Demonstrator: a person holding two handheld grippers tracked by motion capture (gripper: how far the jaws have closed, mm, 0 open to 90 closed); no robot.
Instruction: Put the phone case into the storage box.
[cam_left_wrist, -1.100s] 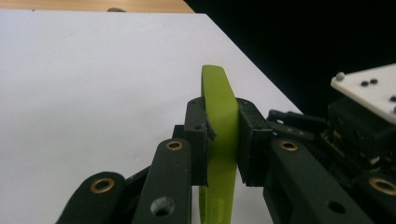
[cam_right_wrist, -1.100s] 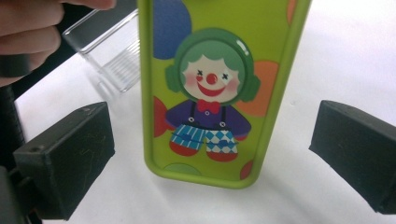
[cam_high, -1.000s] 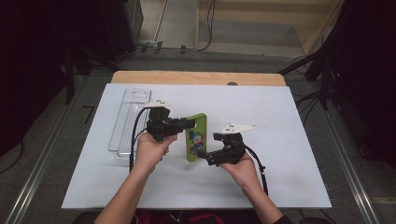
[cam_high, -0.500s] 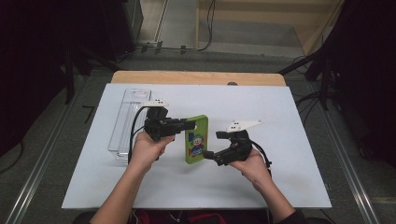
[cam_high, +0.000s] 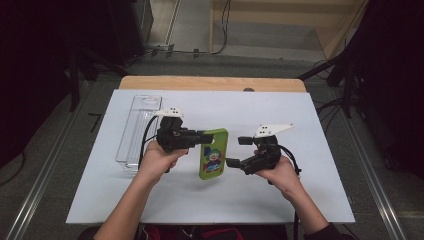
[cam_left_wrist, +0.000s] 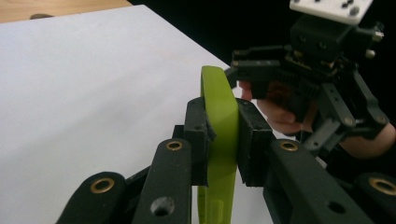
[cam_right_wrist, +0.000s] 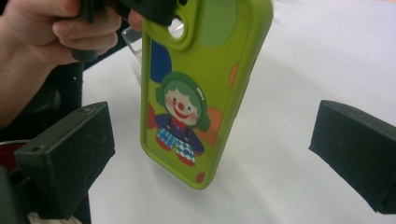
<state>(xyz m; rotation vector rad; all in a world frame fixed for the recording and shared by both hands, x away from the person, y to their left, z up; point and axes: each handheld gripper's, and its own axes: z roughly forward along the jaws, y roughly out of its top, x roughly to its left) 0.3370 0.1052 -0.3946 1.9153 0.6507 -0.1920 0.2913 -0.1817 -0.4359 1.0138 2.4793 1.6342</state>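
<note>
Centre of the high view: green phone case (cam_high: 213, 153), held above the white desk (cam_high: 320, 200) between both hands. Left hand-held gripper (cam_left_wrist: 223, 135) clamps its top edge, seen edge-on there. Right hand-held gripper (cam_right_wrist: 212, 154) stands open, jaws clear of the case, showing a clown print. Case's upper end cut off; clear tray (cam_high: 139, 131) at left.

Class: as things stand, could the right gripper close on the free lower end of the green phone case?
Probably yes. The right gripper is open beside the phone case, nothing lies between them, and the left gripper grips only its upper end.
</note>
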